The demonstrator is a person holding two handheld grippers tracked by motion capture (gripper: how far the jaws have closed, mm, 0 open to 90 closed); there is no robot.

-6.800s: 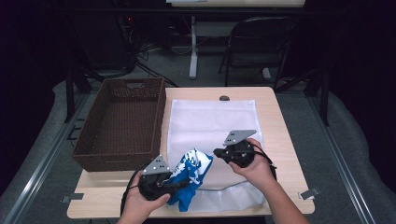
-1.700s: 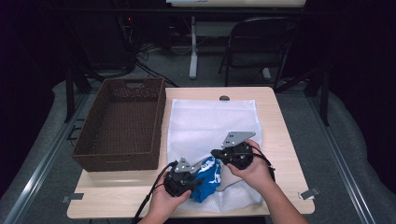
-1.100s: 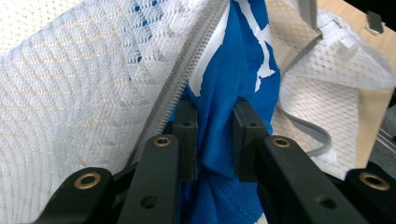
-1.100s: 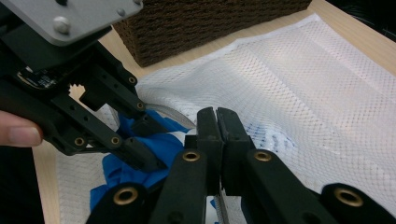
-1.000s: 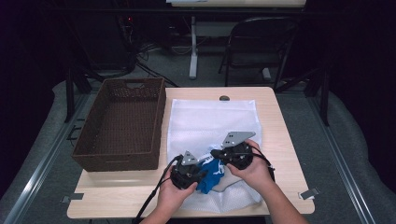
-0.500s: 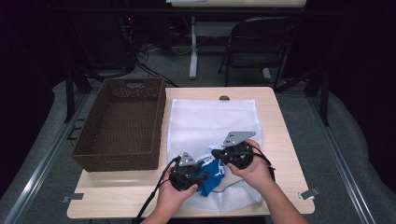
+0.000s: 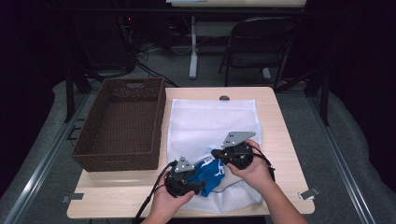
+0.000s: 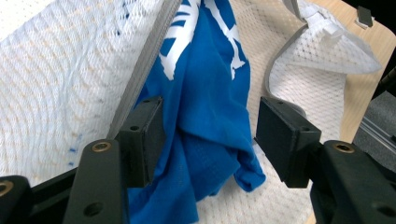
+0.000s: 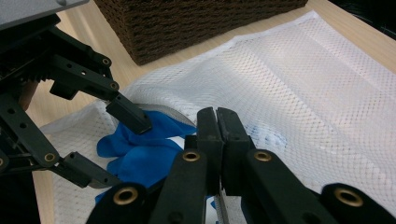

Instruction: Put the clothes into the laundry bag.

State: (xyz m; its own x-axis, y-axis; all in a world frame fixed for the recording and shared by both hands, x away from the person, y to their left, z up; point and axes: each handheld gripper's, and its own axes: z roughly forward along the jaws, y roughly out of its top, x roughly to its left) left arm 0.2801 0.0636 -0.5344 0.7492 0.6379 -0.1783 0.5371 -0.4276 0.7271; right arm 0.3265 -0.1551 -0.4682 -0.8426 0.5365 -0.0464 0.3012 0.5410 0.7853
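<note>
- The left tool (image 8: 210, 140) is open, its jaws either side of the crumpled blue cloth garment (image 8: 205, 93) at lower centre.
- The right tool (image 9: 218, 122), jaws pressed together, pinches the white mesh laundry bag's (image 9: 299, 93) opening edge beside it.

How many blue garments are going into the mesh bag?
1. A blue cloth garment with white print sits at the white mesh bag's near opening, between both tongs; others may be hidden inside.

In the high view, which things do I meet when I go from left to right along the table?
Brown wicker basket → left gripper → blue garment → right gripper. The white mesh bag lies beneath the last three, so I leave it out of the order.
</note>
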